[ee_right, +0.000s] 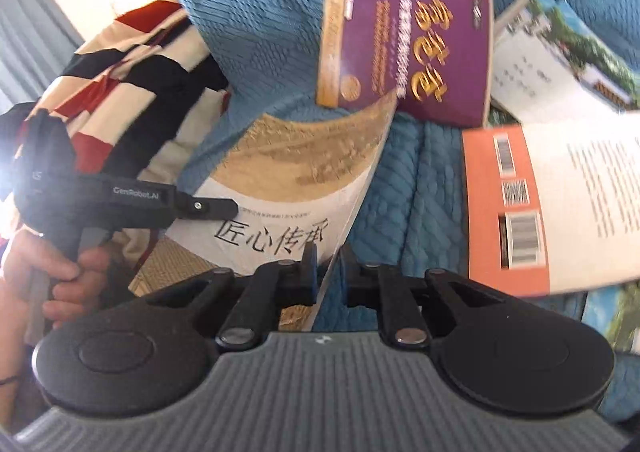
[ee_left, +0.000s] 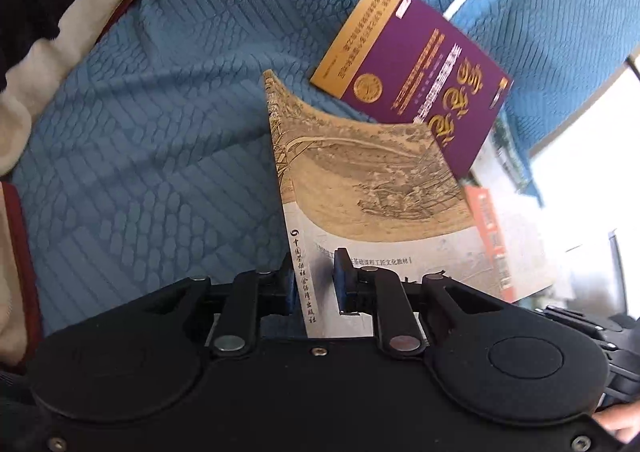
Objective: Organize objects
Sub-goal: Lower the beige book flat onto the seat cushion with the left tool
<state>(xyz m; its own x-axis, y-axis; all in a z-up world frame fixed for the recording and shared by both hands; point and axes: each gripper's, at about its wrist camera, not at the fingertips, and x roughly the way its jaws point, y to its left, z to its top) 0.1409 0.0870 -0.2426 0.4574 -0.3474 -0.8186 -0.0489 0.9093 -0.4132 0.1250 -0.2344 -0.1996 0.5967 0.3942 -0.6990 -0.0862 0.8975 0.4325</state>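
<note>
A tan book [ee_left: 360, 180] with an old painting on its cover hangs bowed above the blue quilted bedspread [ee_left: 160, 112]. My left gripper [ee_left: 316, 280] is shut on its spine edge near the white bottom band. My right gripper [ee_right: 328, 268] is shut on the opposite edge of the same tan book [ee_right: 288, 164]. The left gripper's finger [ee_right: 208, 206] shows in the right wrist view, reaching onto the cover, with a hand [ee_right: 60, 272] on its handle. A purple book [ee_left: 416, 64] lies flat beyond the tan one, its near corner hidden behind it.
An orange-backed book [ee_right: 520, 204] lies open-side up to the right, over another with a landscape cover [ee_right: 560, 52]. A red, black and cream striped cloth [ee_right: 132, 84] is heaped at the left. The purple book [ee_right: 408, 44] sits between them.
</note>
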